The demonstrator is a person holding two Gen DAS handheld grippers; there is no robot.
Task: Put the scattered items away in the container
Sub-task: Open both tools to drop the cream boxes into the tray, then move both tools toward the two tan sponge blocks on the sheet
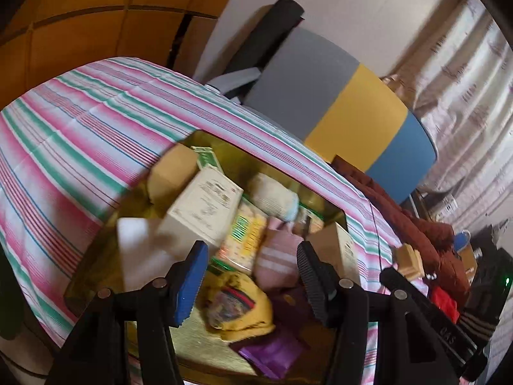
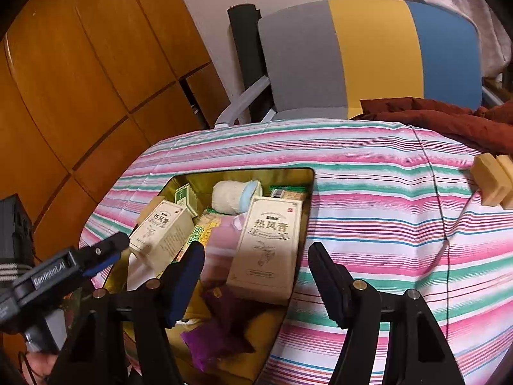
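Observation:
An olive-gold container (image 2: pixel 288 173) sits on the striped cloth, filled with cream medicine boxes (image 2: pixel 266 247), a rolled white sock (image 2: pixel 232 197), pink cloth (image 2: pixel 221 247) and purple pouches (image 2: pixel 218 337). It also shows in the left wrist view (image 1: pixel 80 285). My left gripper (image 1: pixel 253 279) is open and empty above the container; it appears in the right wrist view (image 2: pixel 105 253) at the container's left side. My right gripper (image 2: pixel 256 282) is open and empty over the container's near right edge. A tan sponge block (image 2: pixel 490 179) lies on the cloth at far right.
The table wears a pink, green and white striped cloth (image 2: pixel 384 192). A grey, yellow and blue chair (image 2: pixel 368 54) stands behind it. A dark red garment (image 2: pixel 449 118) lies on the table's far right. A wooden cabinet (image 2: pixel 80 80) is on the left.

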